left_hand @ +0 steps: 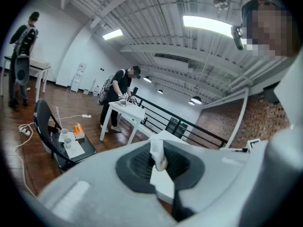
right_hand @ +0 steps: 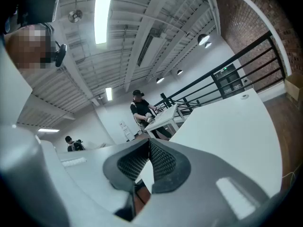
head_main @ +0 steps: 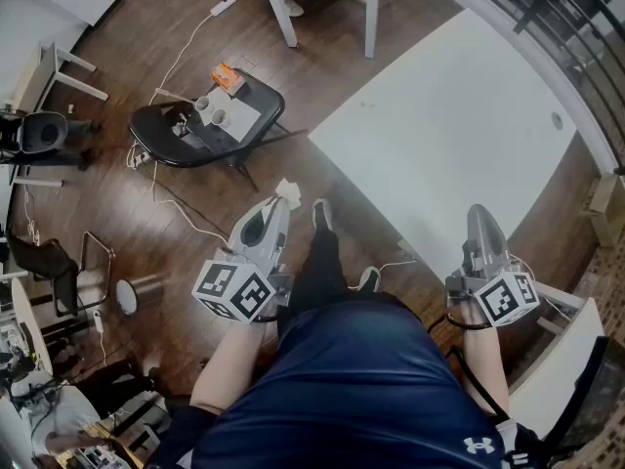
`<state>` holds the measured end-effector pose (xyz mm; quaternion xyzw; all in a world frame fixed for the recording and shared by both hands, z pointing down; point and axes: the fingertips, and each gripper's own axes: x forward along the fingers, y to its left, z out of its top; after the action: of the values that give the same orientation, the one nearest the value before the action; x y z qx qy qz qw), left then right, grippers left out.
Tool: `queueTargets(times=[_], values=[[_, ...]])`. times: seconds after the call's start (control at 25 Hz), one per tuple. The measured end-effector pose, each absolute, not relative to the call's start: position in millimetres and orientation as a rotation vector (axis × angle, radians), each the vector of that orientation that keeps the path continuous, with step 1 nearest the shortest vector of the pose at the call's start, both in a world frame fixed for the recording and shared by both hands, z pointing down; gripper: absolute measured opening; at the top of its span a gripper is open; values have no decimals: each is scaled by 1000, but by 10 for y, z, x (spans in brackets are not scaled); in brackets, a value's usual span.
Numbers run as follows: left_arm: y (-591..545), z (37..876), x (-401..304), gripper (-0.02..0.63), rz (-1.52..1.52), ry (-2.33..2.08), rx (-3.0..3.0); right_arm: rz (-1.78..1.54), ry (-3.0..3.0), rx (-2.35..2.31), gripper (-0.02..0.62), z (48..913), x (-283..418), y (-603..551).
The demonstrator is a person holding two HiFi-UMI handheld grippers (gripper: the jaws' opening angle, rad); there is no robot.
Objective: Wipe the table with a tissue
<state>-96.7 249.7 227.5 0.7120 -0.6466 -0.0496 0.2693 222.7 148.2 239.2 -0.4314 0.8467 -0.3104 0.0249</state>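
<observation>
A crumpled white tissue (head_main: 287, 190) sticks out of the tip of my left gripper (head_main: 281, 203), which is shut on it and hangs over the wooden floor, left of the white table (head_main: 459, 135). In the left gripper view the tissue (left_hand: 158, 156) is pinched between the dark pads and stands up past them. My right gripper (head_main: 481, 213) is over the table's near edge, shut with nothing in it. In the right gripper view its tips (right_hand: 148, 142) meet, and the table top (right_hand: 236, 126) spreads out beyond them.
A black chair (head_main: 161, 130) at the left holds two cups, a paper sheet and an orange tissue pack (head_main: 227, 76). Cables trail across the floor. A second white table (head_main: 327, 8) stands at the far side with a person (left_hand: 120, 86) at it. A black railing (head_main: 557, 8) runs behind.
</observation>
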Motion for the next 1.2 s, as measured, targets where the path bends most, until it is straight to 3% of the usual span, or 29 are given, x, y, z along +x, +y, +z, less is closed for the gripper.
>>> queueTargets(times=[0.6, 0.84, 1.2], values=[[763, 3004, -2191, 18, 33, -1503, 2022, -781, 2752, -1631, 11, 2687, 749, 220], [363, 3348, -2179, 18, 171, -1461, 2069, -633, 2900, -1647, 11, 2936, 477, -263], [155, 3936, -1880, 18, 376, -1452, 2089, -782, 3031, -1462, 11, 3780, 193, -584]])
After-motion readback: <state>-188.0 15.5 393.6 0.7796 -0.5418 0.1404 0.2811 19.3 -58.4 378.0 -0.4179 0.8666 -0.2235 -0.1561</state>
